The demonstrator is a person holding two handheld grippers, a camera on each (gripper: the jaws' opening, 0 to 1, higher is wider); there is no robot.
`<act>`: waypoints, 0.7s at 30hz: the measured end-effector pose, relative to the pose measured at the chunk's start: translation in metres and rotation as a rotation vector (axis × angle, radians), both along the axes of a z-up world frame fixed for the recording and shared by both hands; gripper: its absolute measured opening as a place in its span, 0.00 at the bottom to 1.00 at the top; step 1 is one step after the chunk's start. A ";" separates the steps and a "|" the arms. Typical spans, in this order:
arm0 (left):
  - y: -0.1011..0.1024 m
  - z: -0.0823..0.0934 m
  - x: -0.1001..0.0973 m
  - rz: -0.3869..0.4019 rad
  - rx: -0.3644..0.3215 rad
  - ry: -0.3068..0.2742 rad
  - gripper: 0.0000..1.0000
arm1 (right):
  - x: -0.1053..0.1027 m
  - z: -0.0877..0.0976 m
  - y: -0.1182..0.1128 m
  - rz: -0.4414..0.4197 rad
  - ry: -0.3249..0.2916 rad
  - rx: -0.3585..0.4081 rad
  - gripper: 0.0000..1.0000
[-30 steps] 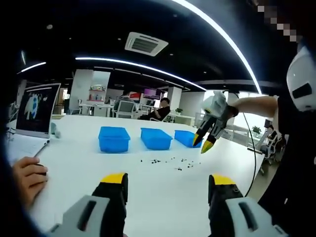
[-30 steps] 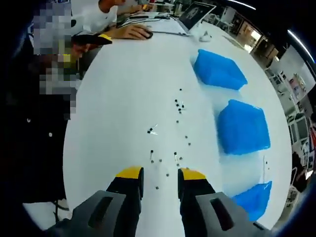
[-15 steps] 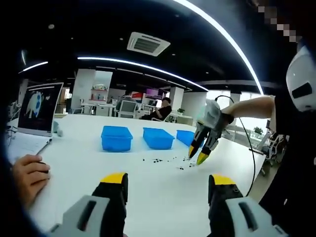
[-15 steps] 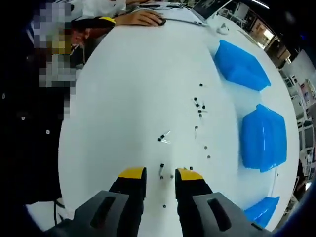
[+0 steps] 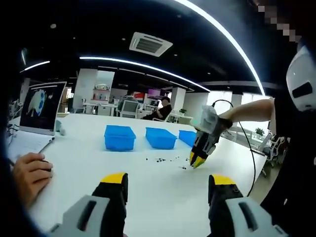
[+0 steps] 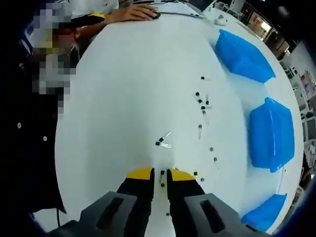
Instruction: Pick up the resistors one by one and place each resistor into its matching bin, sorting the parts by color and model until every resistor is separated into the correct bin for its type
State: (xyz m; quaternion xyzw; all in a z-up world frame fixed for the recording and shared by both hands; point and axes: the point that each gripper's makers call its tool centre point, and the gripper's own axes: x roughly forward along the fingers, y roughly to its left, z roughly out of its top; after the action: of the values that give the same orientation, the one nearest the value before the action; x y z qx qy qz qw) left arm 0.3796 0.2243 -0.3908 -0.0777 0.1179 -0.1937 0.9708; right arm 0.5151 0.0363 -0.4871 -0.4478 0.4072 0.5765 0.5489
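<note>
Small dark resistors (image 6: 200,98) with thin leads lie scattered on the white table (image 6: 123,89), in front of three blue bins (image 6: 244,49) (image 6: 271,133) (image 6: 264,212). My right gripper (image 6: 161,174) is down at the table, its yellow-tipped jaws closed in on one resistor (image 6: 162,173) that stands between them. In the left gripper view the right gripper (image 5: 196,160) touches down at the right end of the resistors (image 5: 162,159), tips together. My left gripper (image 5: 169,180) hovers open over the near table, holding nothing. The bins (image 5: 120,137) (image 5: 161,138) (image 5: 187,137) sit in a row behind.
A laptop (image 5: 42,106) stands at the table's left, with a person's hand (image 5: 27,173) resting beside it. A pair of resistors (image 6: 163,141) lies just ahead of the right jaws. Desks and seated people fill the room behind.
The right gripper has dropped to the table and its jaws have narrowed from open to closed around one resistor. The left gripper has stayed open and nearly still.
</note>
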 end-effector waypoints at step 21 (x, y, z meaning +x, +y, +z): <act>0.003 0.002 -0.004 0.005 -0.004 -0.012 0.67 | 0.003 0.015 0.004 -0.069 0.008 0.080 0.05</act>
State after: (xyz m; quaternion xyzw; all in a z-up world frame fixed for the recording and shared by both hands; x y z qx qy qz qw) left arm 0.3757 0.2270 -0.3891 -0.0790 0.1116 -0.1921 0.9718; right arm 0.5185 0.0403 -0.4721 -0.4089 0.4011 0.5747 0.5844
